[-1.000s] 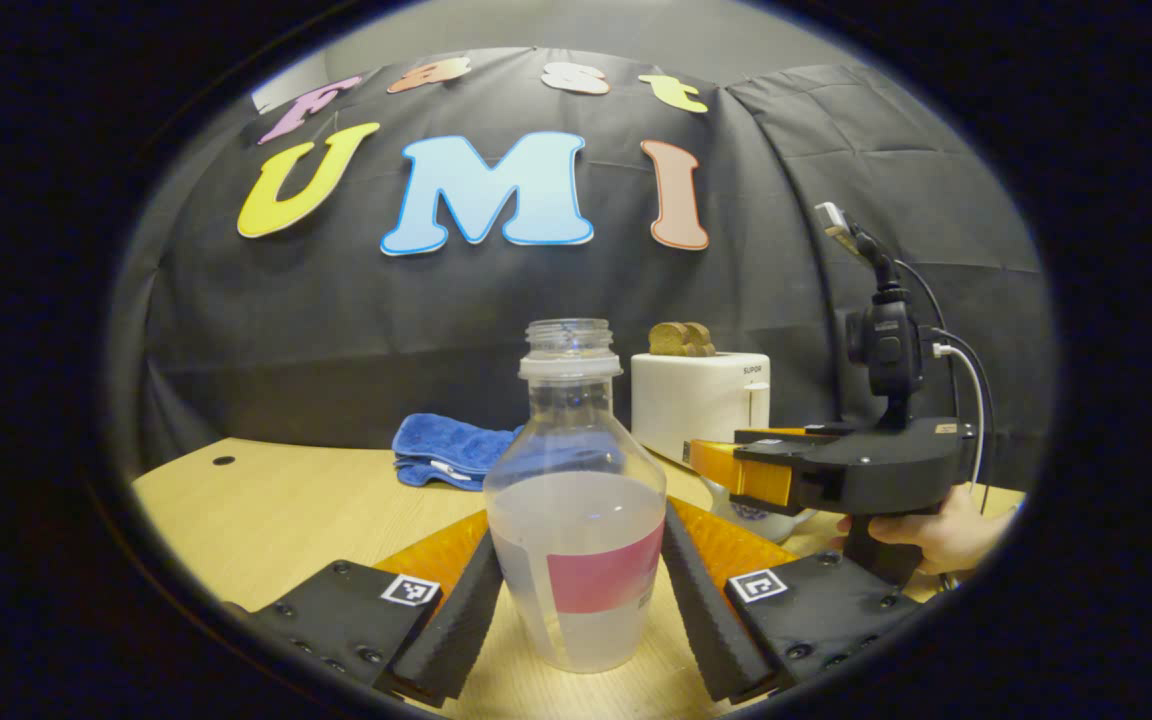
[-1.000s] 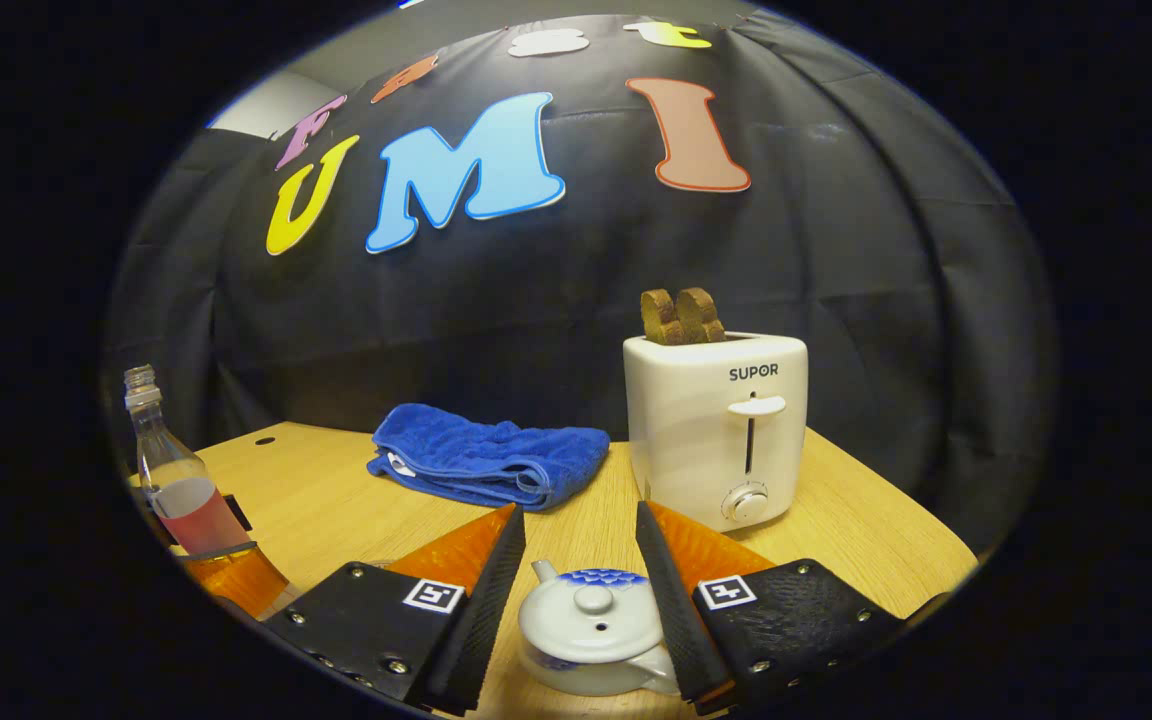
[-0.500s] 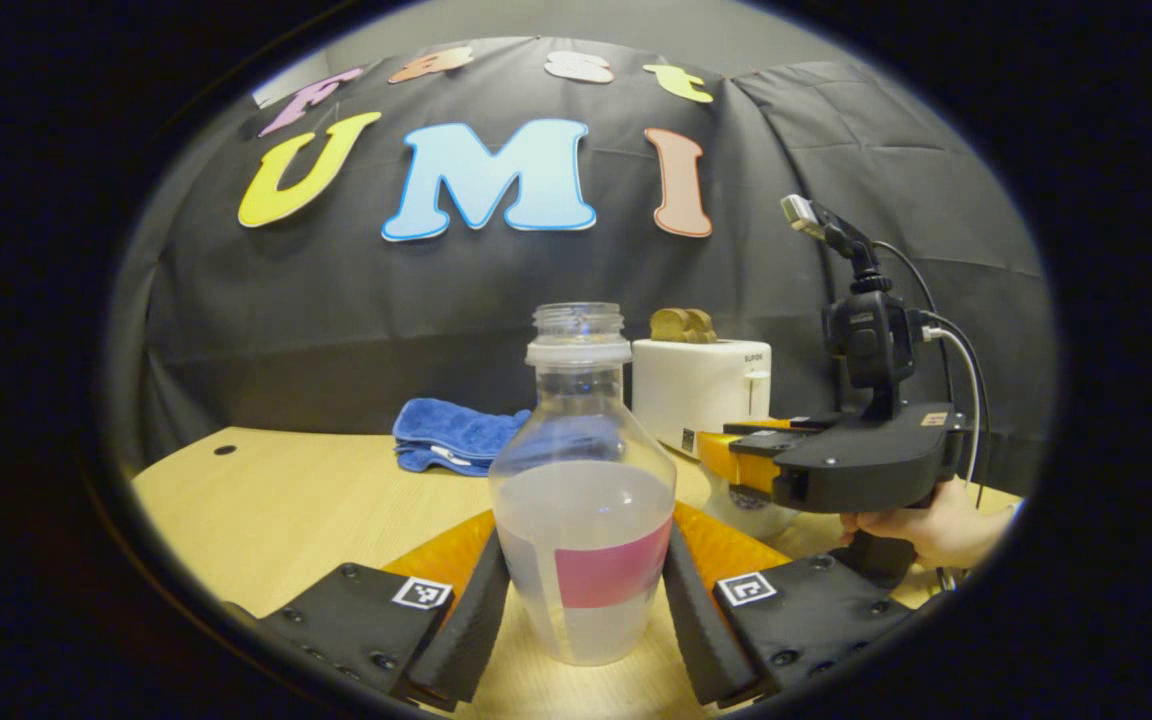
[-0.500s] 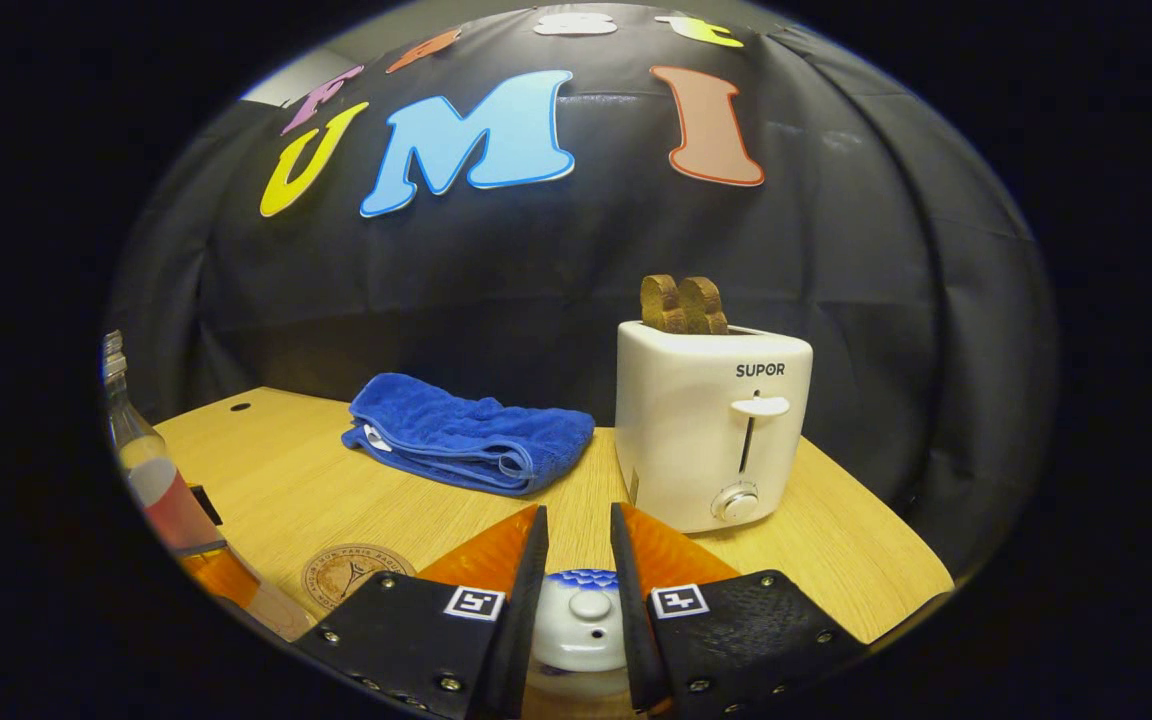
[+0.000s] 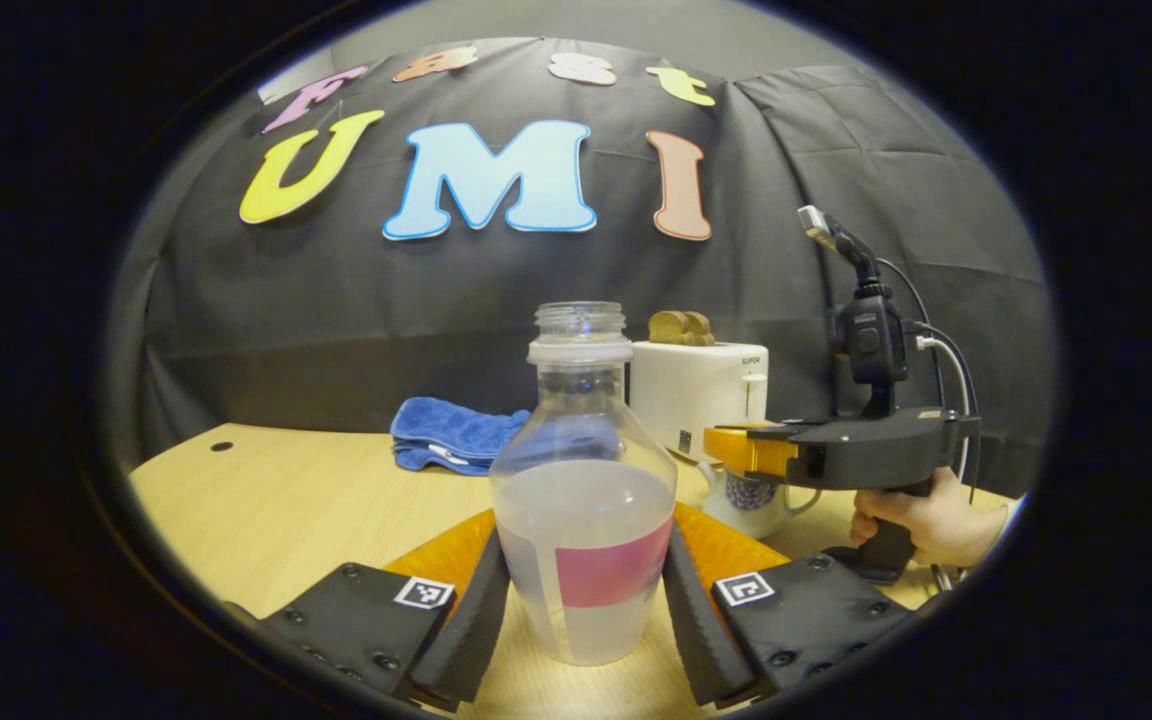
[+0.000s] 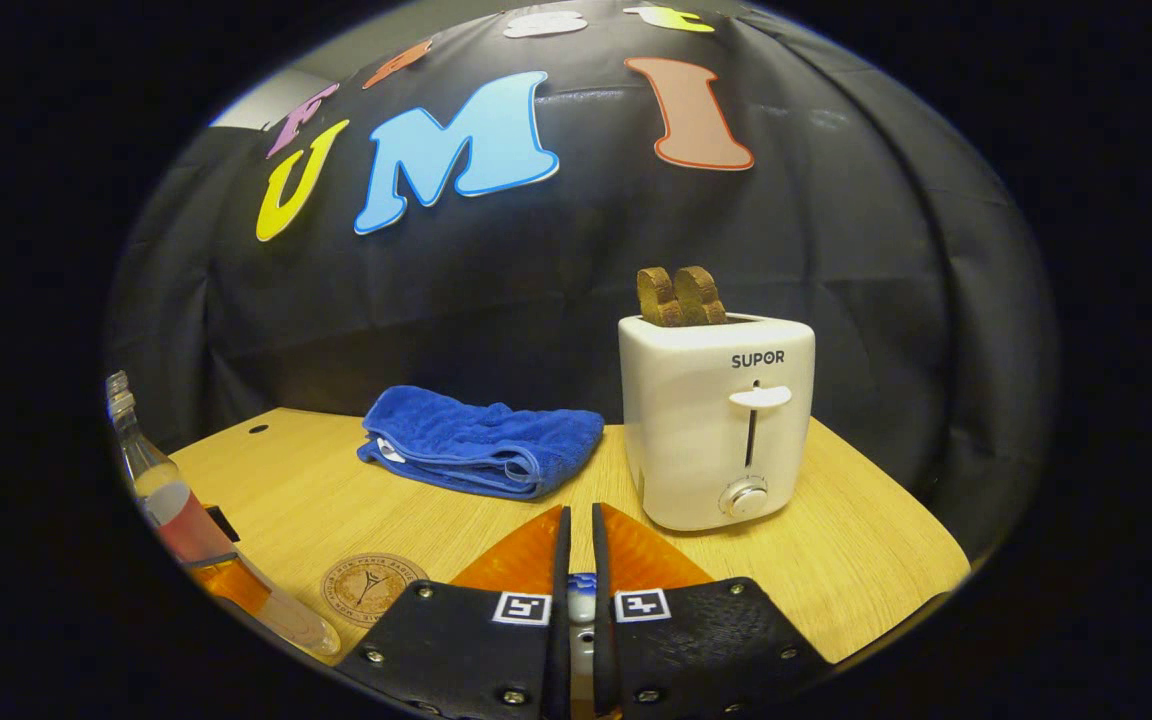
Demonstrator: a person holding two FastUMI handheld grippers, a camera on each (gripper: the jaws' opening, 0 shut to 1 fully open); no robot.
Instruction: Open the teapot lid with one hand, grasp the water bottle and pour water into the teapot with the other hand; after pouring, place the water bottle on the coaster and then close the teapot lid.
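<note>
Right gripper view: right gripper [image 6: 576,610] nearly closed, hiding most of teapot lid [image 6: 581,598].

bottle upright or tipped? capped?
Upright and uncapped. In the left gripper view the water bottle stands on the table, its open threaded neck on top, partly filled, between the left hand-held gripper's fingers.

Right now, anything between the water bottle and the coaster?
Nothing visible. In the right gripper view the coaster lies flat on bare table, just right of the water bottle, with open wood between them. The towel and toaster stand farther back.
</note>
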